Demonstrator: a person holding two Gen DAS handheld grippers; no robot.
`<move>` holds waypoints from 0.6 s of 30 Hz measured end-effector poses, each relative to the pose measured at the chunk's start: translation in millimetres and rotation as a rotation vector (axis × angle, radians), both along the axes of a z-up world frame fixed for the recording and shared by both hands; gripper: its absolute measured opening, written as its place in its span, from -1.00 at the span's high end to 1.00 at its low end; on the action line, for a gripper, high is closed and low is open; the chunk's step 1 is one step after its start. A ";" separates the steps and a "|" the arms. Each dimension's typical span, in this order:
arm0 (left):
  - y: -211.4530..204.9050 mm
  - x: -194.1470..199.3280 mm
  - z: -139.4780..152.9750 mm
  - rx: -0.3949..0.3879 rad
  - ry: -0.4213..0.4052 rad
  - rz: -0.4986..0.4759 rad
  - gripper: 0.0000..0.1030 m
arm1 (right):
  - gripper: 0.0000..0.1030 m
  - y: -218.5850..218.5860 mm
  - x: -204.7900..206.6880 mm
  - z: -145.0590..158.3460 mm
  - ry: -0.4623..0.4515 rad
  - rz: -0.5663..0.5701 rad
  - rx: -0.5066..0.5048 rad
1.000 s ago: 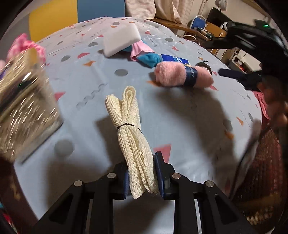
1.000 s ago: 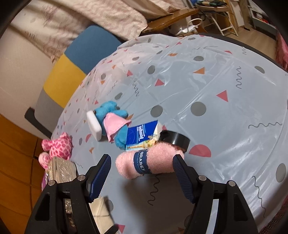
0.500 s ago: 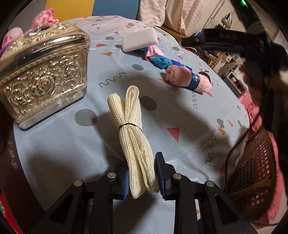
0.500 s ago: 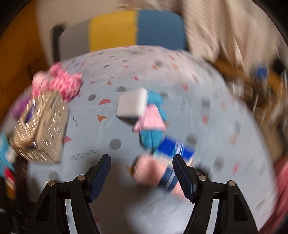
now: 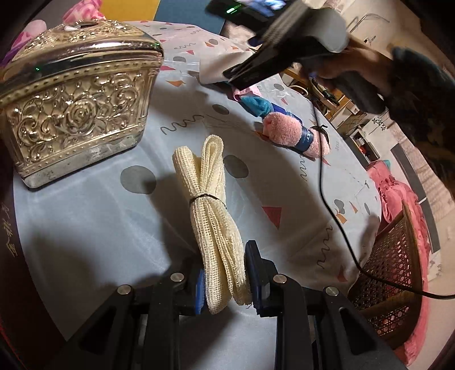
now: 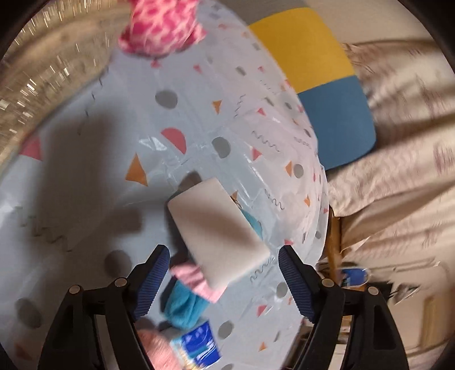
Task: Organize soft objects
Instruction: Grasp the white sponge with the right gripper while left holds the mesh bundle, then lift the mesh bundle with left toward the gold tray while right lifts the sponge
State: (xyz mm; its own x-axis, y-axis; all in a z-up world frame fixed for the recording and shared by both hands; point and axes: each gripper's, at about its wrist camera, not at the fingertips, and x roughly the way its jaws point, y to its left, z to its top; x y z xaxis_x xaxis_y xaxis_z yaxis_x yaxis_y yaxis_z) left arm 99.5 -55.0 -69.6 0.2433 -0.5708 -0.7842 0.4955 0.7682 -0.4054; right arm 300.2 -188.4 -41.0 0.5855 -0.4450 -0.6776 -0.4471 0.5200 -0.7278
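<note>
My left gripper [image 5: 224,280] is shut on the near end of a cream mesh cloth bundle [image 5: 209,193], tied round its middle and stretched out over the tablecloth. A pink rolled towel [image 5: 293,133] with a blue band lies further back, beside a blue and pink plush toy [image 5: 256,104]. My right gripper [image 6: 223,280] hangs over the table with its jaws opening. A white sponge block [image 6: 219,230] lies beneath and ahead of them, resting on the blue and pink plush toy [image 6: 184,301]. The pads touch nothing. The right gripper's body [image 5: 284,54] shows in the left wrist view above the toys.
An ornate gold box [image 5: 74,99] stands at the left on the patterned tablecloth [image 5: 99,216]. A pink spotted plush [image 6: 162,27] sits behind it. A wicker chair [image 5: 392,267] and a black cable [image 5: 330,199] are at the right edge. A yellow and blue chair back [image 6: 321,82] stands beyond the table.
The right gripper has swung over from the pink towel to the white sponge, rolling as it went, and its jaws have widened. The left gripper has shifted slightly, bringing the gold box fully into view.
</note>
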 end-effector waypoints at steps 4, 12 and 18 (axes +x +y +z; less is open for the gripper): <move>2.1 1.3 -1.0 -0.011 0.009 0.006 0.49 | -0.58 -0.7 19.3 -20.3 0.026 -0.008 -0.094; 2.0 -0.5 -1.6 -0.009 -0.003 0.008 0.49 | -0.14 -21.7 5.9 12.8 0.033 -0.161 0.201; -1.9 -2.5 -2.1 -0.001 -0.016 0.012 0.49 | -0.18 -45.4 -56.3 37.2 0.121 -0.343 0.617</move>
